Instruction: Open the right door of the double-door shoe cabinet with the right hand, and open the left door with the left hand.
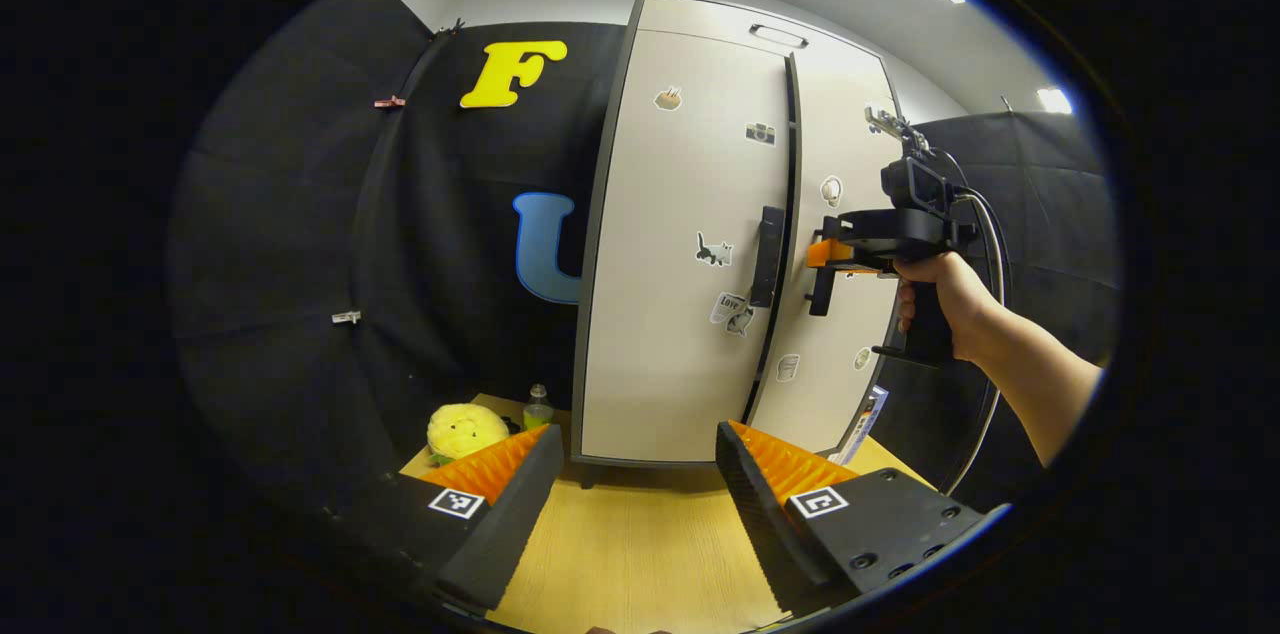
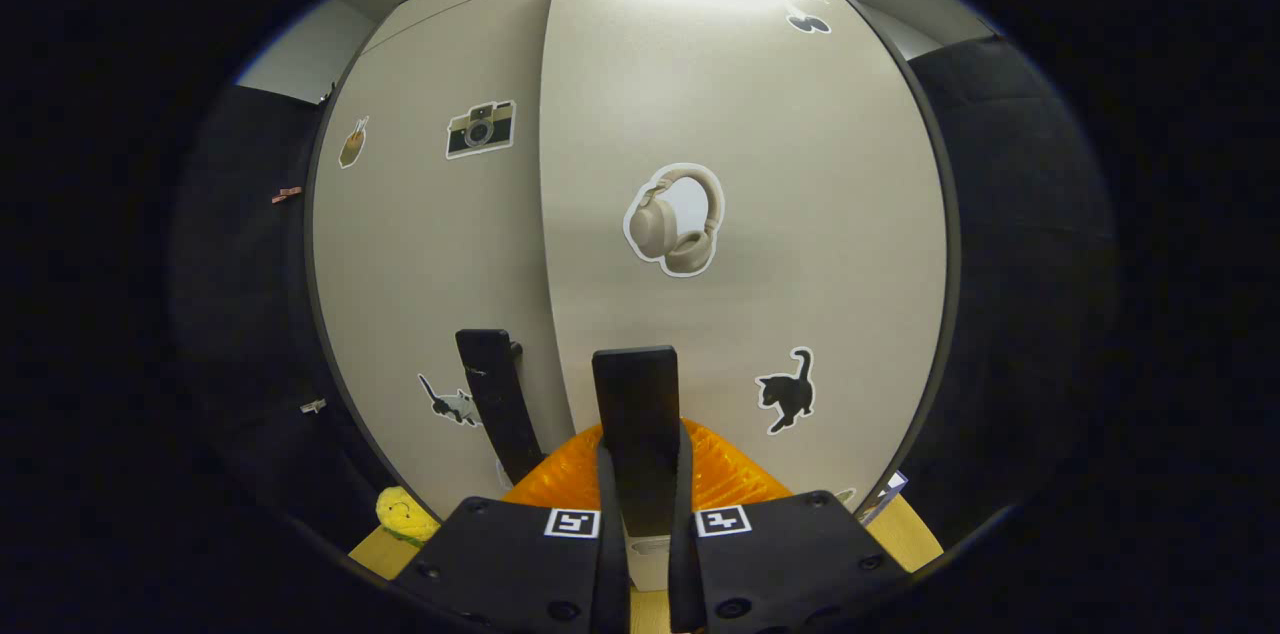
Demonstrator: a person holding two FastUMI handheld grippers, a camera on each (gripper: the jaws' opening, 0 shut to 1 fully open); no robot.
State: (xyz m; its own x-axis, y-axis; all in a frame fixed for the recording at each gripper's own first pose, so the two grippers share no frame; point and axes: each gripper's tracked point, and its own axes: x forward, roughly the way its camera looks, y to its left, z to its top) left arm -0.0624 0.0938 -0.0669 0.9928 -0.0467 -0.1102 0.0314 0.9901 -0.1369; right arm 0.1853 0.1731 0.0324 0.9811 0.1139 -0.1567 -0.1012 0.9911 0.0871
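Right gripper clamped on right door handle. Left gripper jaws wide; grab rigid left handle, door probably swings light.

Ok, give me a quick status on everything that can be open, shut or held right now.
Right door: slightly ajar, its edge standing proud of the left door.
Left door: shut.
Right handle: clamped between the fingers of the right hand-held gripper.
Left handle: free, untouched.
Left hand-held gripper: open, back from the cabinet, holding nothing.
Bottle: upright beside the cabinet, capped.
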